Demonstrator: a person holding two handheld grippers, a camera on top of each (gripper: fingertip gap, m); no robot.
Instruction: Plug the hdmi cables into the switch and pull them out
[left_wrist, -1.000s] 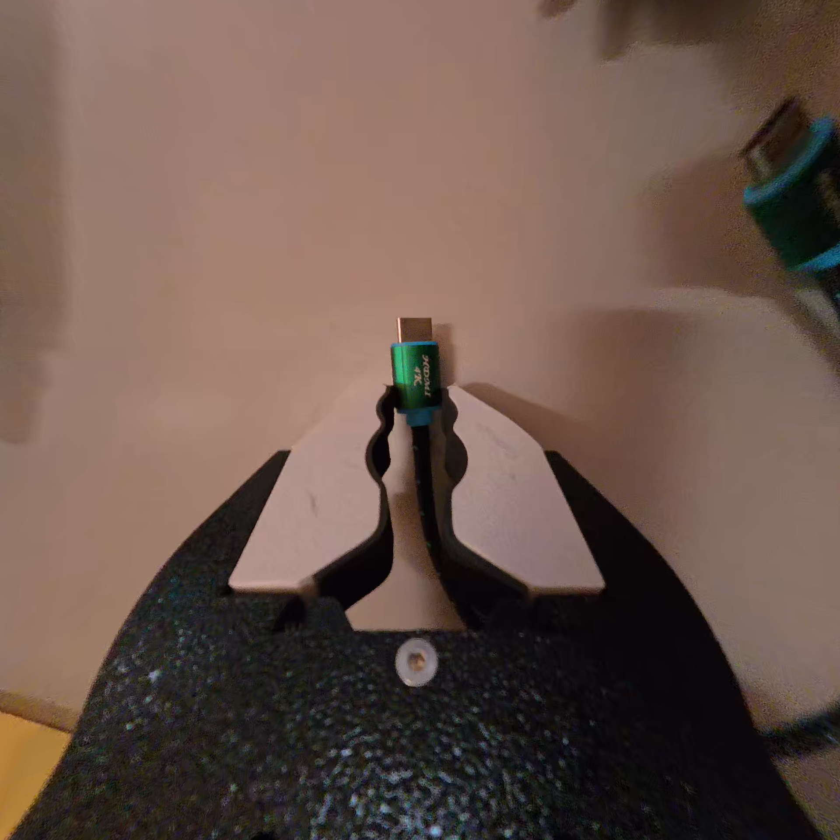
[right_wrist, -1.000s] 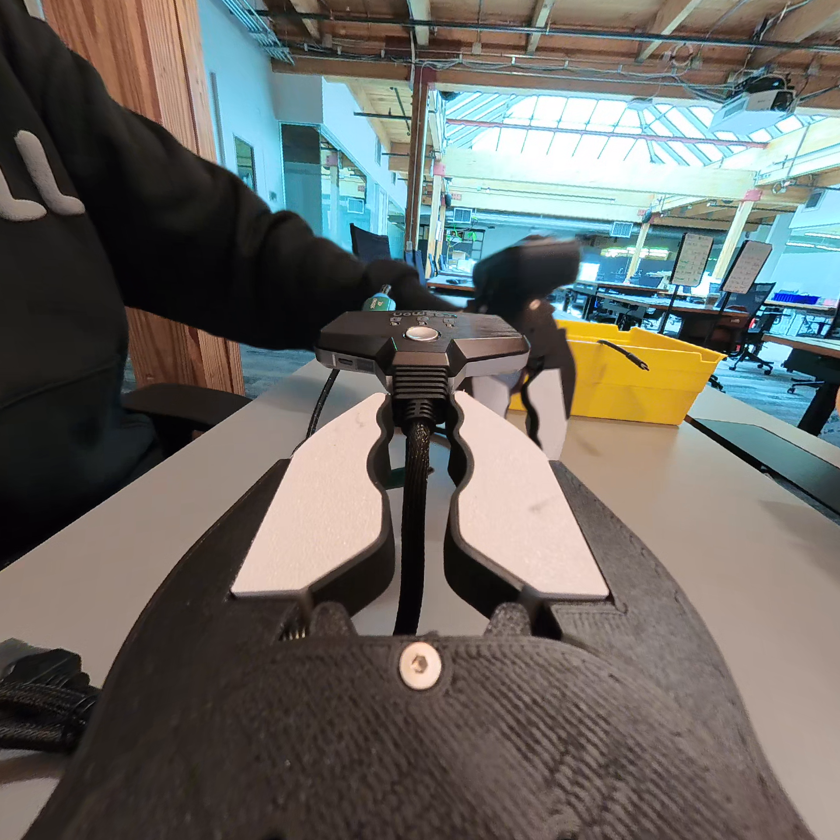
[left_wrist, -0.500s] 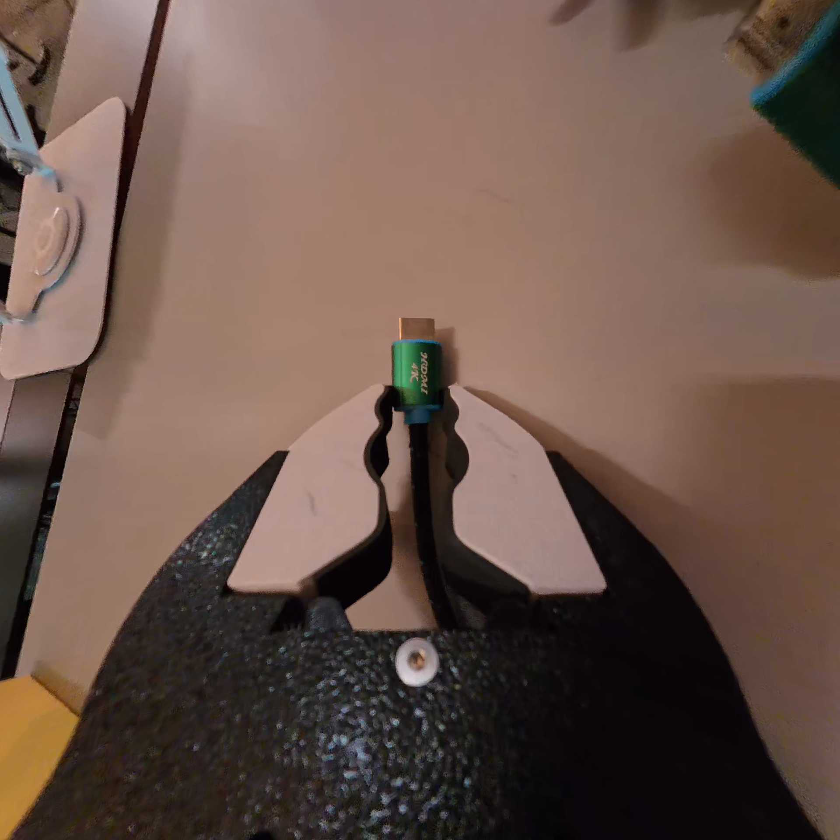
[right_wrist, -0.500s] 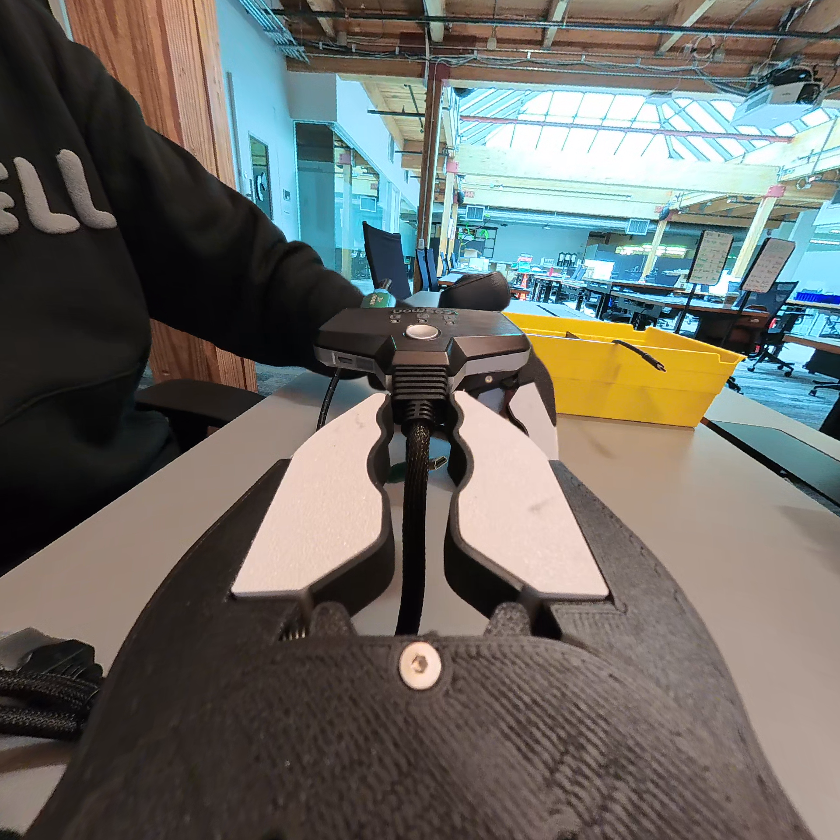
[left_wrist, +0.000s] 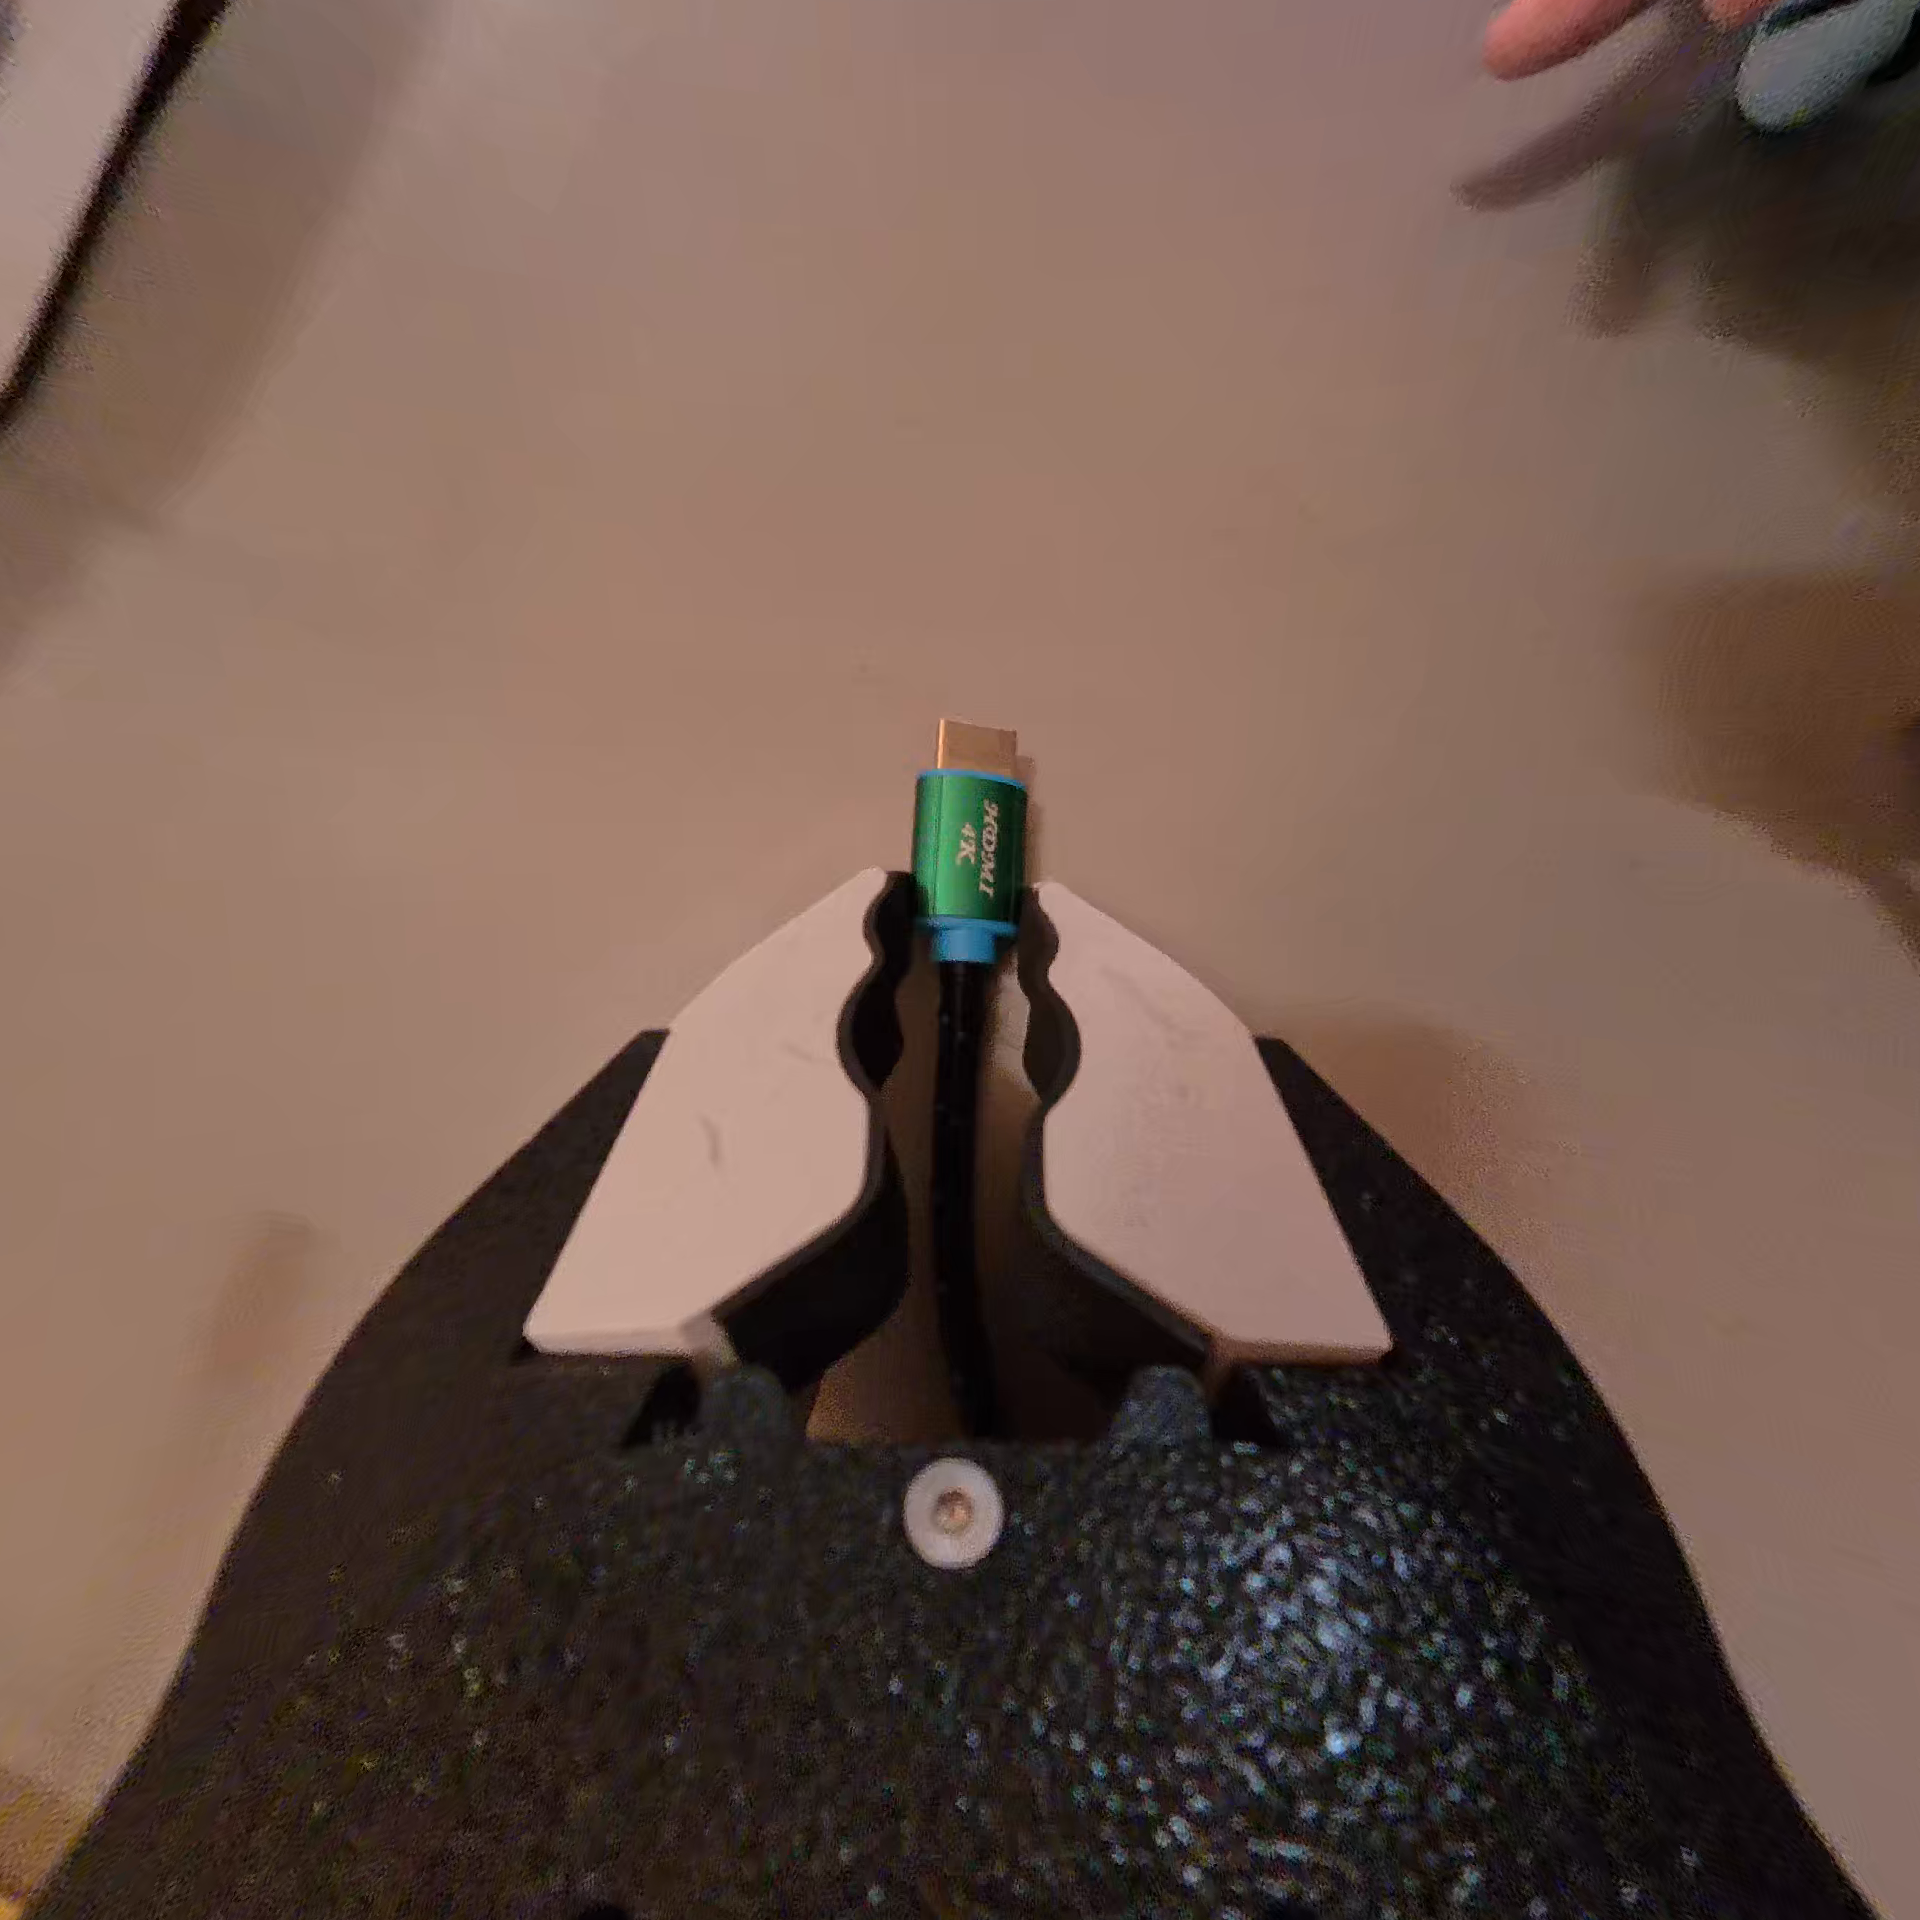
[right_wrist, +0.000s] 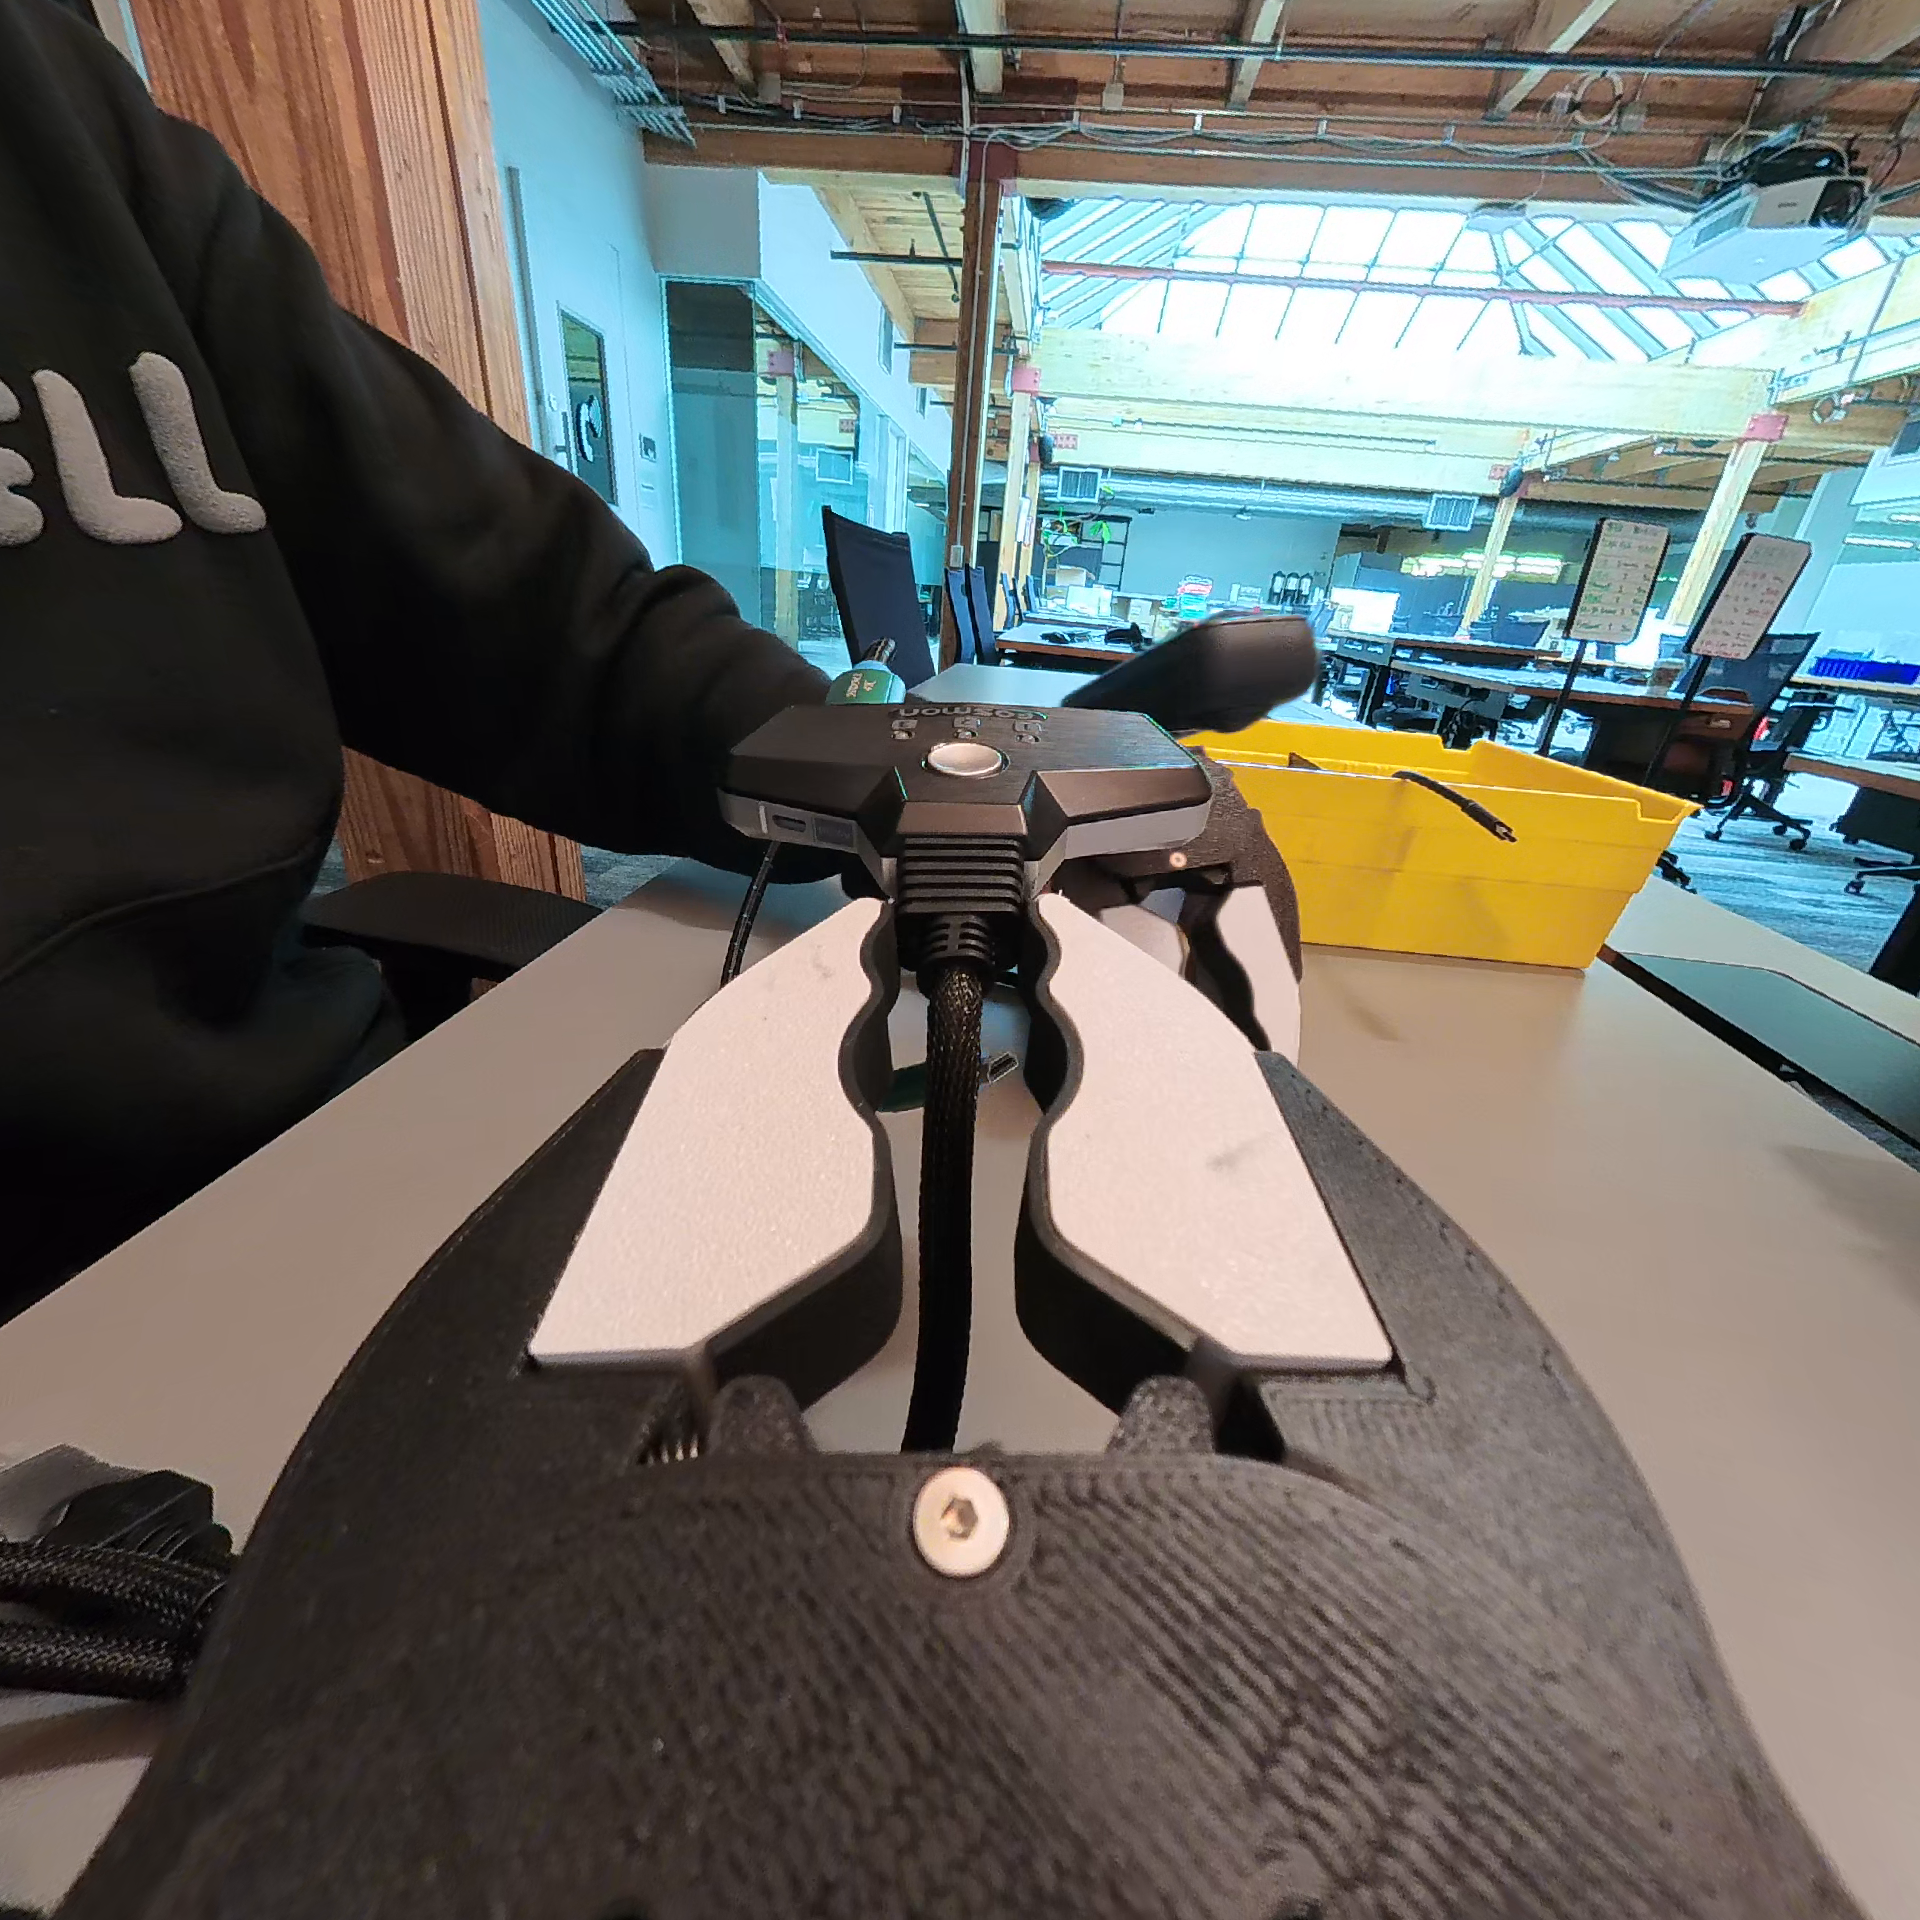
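In the left wrist view my left gripper is shut on a green HDMI plug with a gold tip, held over the beige table. Its black braided cable runs back between the fingers. In the right wrist view my right gripper is shut on the ribbed cable neck of the black switch and holds the switch above the table. A second green plug sits in the switch's far left side. A white finger of the left gripper shows behind and below the switch.
A person in a black hoodie sits at the left, their sleeve reaching behind the switch. A yellow bin stands at the back right of the grey table. A bundle of black cables lies at the near left. A blurred fingertip shows in the left view.
The left gripper has moved with its plug still held. The other green plug has left the upper right of its view and a blurred hand shows there. The right gripper keeps holding the switch.
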